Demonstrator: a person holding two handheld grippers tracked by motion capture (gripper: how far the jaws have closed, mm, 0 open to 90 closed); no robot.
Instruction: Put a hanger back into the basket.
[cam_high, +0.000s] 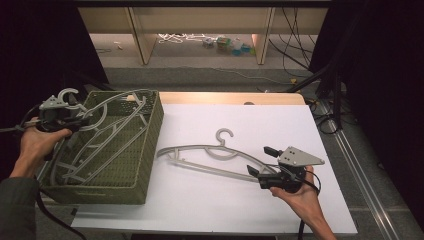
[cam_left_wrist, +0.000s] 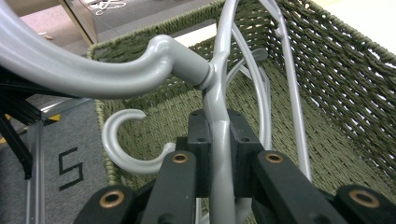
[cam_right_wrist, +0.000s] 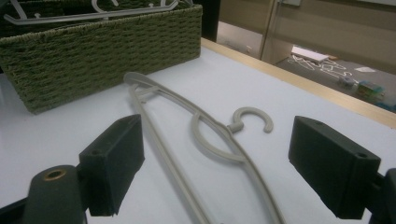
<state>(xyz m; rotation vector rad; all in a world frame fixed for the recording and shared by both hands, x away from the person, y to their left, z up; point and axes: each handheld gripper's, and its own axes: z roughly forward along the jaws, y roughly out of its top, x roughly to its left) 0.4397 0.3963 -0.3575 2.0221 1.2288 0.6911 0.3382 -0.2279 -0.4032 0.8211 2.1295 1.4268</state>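
Observation:
A green woven basket stands at the left of the white table and holds grey plastic hangers. My left gripper is over the basket's far left corner, shut on one grey hanger just below its hook. In the left gripper view the pads pinch that hanger's stem, with its hook close overhead and the basket below. Another grey hanger lies flat mid-table. My right gripper stands open at its right end. In the right gripper view that hanger lies ahead of the gripper.
The white board has free room in front and to the right. A wooden strip runs along its far edge. Beyond are floor cables and furniture legs. A second hook rests inside the basket by the near wall.

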